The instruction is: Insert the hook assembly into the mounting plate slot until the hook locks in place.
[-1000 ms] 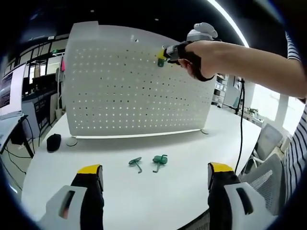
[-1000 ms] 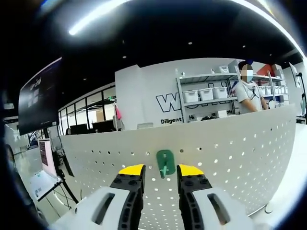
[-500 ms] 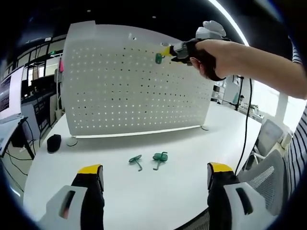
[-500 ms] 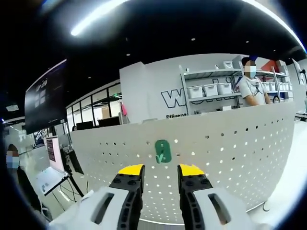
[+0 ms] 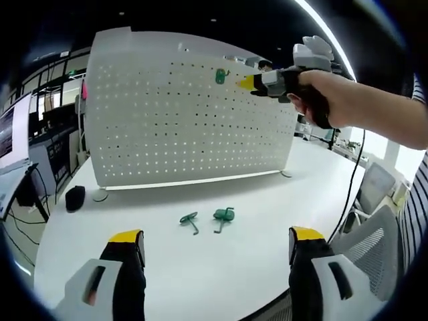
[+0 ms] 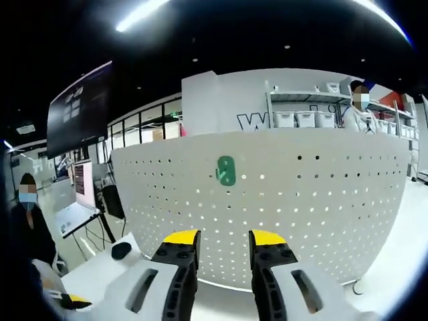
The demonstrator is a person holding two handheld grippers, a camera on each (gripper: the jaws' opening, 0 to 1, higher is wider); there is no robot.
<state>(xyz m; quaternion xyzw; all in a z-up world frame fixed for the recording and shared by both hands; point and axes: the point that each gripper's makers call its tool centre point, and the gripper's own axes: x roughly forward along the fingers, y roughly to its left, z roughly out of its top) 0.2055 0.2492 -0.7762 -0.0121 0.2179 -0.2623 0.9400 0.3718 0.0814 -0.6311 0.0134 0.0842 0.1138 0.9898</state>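
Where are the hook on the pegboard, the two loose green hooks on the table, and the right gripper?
Mounted hook [image 6: 226, 170], right gripper view, its green plate.
Loose green hooks [image 5: 223, 215], left gripper view, the right one's head.
Right gripper [image 5: 246, 83], left gripper view, yellow fingertips.

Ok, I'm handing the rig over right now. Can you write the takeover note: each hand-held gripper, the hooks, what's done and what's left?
Right hand-held gripper: raised near the white pegboard, jaws a little apart and empty.
Left hand-held gripper: low over the white table, open, empty.
Done: one green hook sits on the pegboard near its top, apart from the right gripper.
Whether it is fully locked can't be told from here.
Left: two more green hooks lie loose on the table in front of the board.
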